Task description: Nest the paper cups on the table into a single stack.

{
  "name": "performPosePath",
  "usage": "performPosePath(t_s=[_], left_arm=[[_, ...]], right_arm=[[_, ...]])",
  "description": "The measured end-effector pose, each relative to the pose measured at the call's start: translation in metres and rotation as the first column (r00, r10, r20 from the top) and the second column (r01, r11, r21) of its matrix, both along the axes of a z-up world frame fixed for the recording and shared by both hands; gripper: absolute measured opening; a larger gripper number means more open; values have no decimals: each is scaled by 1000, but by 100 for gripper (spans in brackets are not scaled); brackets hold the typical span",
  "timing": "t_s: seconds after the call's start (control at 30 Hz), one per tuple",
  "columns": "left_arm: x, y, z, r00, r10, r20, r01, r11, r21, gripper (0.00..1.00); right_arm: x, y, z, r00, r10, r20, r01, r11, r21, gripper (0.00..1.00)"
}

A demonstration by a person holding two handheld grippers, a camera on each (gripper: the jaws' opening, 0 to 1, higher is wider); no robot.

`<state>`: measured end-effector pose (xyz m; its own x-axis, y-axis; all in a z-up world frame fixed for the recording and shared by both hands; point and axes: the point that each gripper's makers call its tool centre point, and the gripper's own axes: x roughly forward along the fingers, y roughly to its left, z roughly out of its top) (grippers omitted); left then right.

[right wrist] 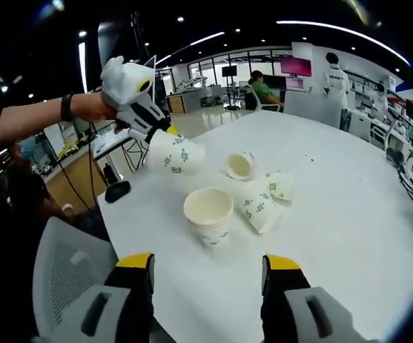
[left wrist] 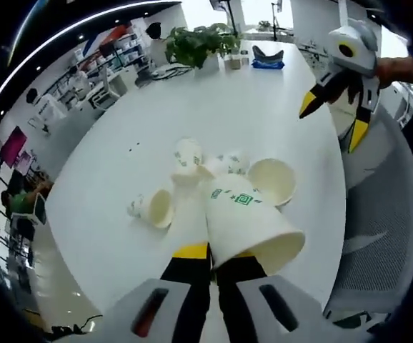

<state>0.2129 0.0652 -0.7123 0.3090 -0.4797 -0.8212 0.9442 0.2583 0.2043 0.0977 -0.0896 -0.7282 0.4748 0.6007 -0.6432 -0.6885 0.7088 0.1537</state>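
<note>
Conical paper cup [left wrist: 253, 225] in left claw [left wrist: 212, 259]

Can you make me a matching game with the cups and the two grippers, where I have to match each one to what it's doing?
Things:
1. left gripper
2. right gripper
3. upright cup
4. plant

States:
A. open, holding nothing
B. standing on the table with its mouth up
C. shut on a cup held above the table
D. sitting at the far end of the table

Pairs: 1-C, 2-A, 3-B, 4-D
</note>
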Motion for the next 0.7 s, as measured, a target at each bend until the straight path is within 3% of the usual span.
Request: performPosePath(t_s=[0.07,0.4,0.47,0.5,0.7], left_arm=[[-6,-8,4,999,-45,-2,45,999,31,0],[-12,-34,1,976,-215,-45,219,964,154,0],[-20,-43,1,967,-251,-47,255,949,187,0],[-11,-41,0,963,-265,-47,268,941,204,0],[-10,-52,-1,943,-325,-69,331,904,271,0]], right_arm=[[3,-5,-8,1000,0,0,0,1000,-4,60],[-7,-11,-4,1000,-2,7,2,1000,-17,61],[-10,-10,-3,1000,-3,6,3,1000,-18,61],[-11,-10,-3,1000,-4,6,4,1000,-18,61],[-12,-17,-6,1000,-10,2,10,1000,-19,61]])
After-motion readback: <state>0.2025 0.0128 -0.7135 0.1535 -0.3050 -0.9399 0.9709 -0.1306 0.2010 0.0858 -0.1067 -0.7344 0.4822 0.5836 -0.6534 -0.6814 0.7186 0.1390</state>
